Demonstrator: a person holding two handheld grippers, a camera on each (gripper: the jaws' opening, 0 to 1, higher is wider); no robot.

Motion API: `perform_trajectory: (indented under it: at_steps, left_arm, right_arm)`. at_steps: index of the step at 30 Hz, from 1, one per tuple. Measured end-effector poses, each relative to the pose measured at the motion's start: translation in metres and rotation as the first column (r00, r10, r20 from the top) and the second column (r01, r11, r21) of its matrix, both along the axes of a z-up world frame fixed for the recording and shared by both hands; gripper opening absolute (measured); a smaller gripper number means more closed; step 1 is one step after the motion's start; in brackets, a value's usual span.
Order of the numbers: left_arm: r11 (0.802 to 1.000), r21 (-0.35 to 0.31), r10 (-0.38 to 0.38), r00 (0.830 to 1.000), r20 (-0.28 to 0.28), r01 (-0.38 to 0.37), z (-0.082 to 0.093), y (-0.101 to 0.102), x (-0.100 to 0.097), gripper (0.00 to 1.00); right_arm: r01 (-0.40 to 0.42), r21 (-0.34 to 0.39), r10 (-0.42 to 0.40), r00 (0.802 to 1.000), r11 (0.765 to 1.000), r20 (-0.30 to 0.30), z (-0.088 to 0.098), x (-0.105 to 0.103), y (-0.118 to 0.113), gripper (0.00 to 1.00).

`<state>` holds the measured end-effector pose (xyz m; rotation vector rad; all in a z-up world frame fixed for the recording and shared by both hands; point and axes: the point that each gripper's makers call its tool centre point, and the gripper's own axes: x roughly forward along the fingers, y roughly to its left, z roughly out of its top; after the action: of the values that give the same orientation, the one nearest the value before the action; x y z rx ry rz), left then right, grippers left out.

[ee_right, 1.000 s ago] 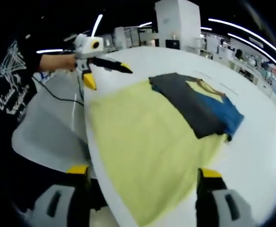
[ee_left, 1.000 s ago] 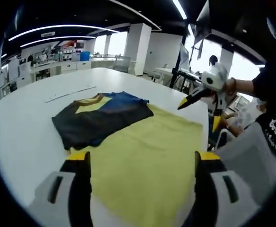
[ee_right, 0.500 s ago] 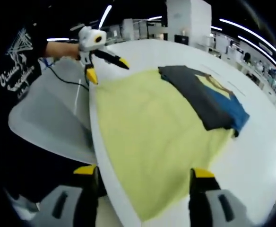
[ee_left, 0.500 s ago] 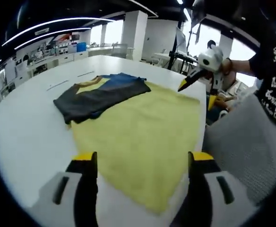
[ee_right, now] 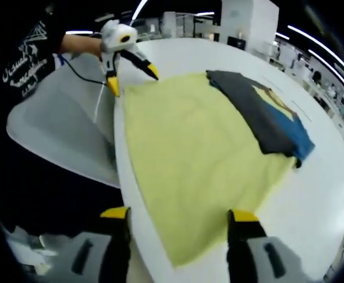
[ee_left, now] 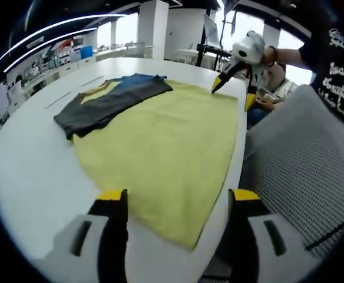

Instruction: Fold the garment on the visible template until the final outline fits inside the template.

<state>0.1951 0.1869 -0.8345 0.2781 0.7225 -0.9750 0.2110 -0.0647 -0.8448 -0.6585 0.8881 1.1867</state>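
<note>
Nearest in the left gripper view, the left tongs stand wide apart with nothing between them, poised over the near corner of the yellow template spread on the white worktop. In the right gripper view the right tongs likewise gape empty above the template's near corner. Beyond, the folded garment, dark grey with blue and yellow, lies across the template's far edge, partly on the worktop.

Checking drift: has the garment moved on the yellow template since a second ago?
No. The garment still overlaps the same far corner of the yellow template; only the view shifted.
</note>
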Motion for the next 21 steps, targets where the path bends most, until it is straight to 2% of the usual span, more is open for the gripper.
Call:
perform_trajectory:
  at_steps: [4,9,14,19,21]
  left_arm:
    - [0.999,0.041,-0.008,1.000,-0.010,0.009,-0.007,0.008,-0.003,0.58]
    - [0.999,0.034,-0.018,1.000,-0.003,0.018,-0.004,0.009,-0.001,0.57]
    - [0.995,0.076,-0.060,0.998,0.013,0.059,-0.006,0.010,-0.003,0.55]
    - [0.995,0.097,-0.039,0.999,0.030,0.036,-0.006,0.017,0.007,0.43]
    - [0.994,0.099,-0.039,0.999,0.027,0.036,-0.007,0.017,0.008,0.42]
  right_arm:
    - [-0.032,-0.044,0.032,0.999,0.999,0.009,-0.006,-0.002,-0.007,0.60]
    - [-0.064,-0.077,0.066,0.998,0.995,0.023,-0.008,-0.003,-0.011,0.55]
    - [-0.053,-0.059,0.055,0.998,0.997,0.019,-0.007,0.000,-0.011,0.46]
    - [-0.053,-0.050,0.053,0.999,0.997,0.012,-0.007,0.001,-0.013,0.33]
    - [-0.044,-0.043,0.045,0.999,0.998,0.012,-0.007,0.002,-0.013,0.31]
